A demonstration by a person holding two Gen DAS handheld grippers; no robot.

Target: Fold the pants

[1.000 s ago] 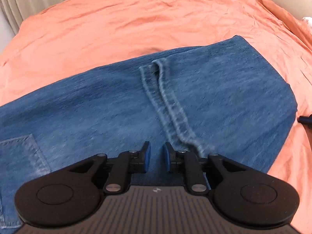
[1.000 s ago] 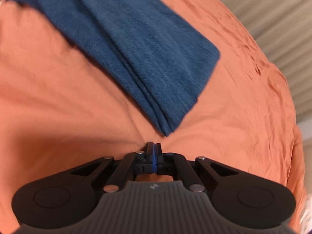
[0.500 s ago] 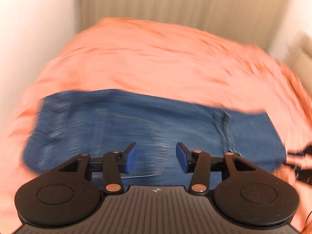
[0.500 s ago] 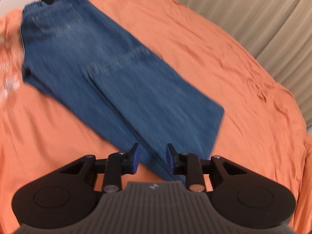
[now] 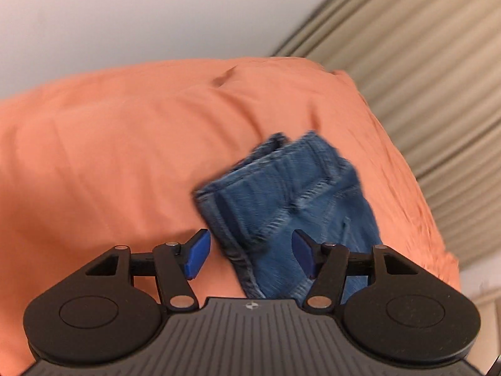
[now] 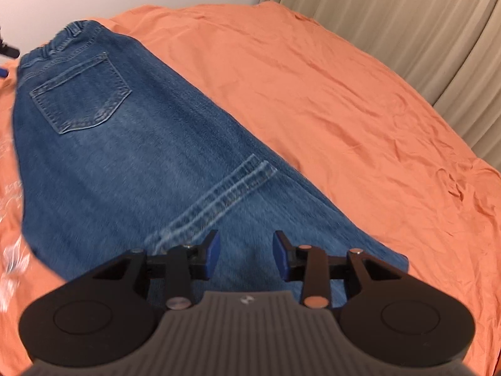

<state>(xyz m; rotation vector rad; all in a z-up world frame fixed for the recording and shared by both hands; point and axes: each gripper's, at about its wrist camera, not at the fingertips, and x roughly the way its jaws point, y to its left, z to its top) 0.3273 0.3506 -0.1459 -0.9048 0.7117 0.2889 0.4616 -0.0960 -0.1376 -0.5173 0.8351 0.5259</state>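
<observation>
Blue jeans [image 6: 125, 163] lie folded lengthwise on an orange bed sheet [image 6: 344, 109], back pocket [image 6: 81, 100] up. The leg hems [image 6: 225, 194] rest across the middle, so the legs are doubled back. In the right wrist view my right gripper [image 6: 245, 250] hovers over the folded end, jaws opening, only flat denim under them. In the left wrist view, which is rolled and blurred, my left gripper [image 5: 250, 252] is at the waistband corner of the jeans [image 5: 291, 194]. Its jaws are opening wide, and the blue pads [image 5: 197, 255] stand clear of the cloth.
The sheet [image 5: 109, 156] is wrinkled and spreads wide to the right of the jeans. Beige curtains [image 6: 407, 15] hang behind the bed and a pale wall [image 5: 125, 15] stands at its far side. A dark gripper part [image 6: 7, 50] shows by the waistband.
My left gripper swept from the hems in the middle to the waistband end, rolling as it went, and its jaws widened. The right gripper rose, moved over the jeans' folded end, and went from shut to open.
</observation>
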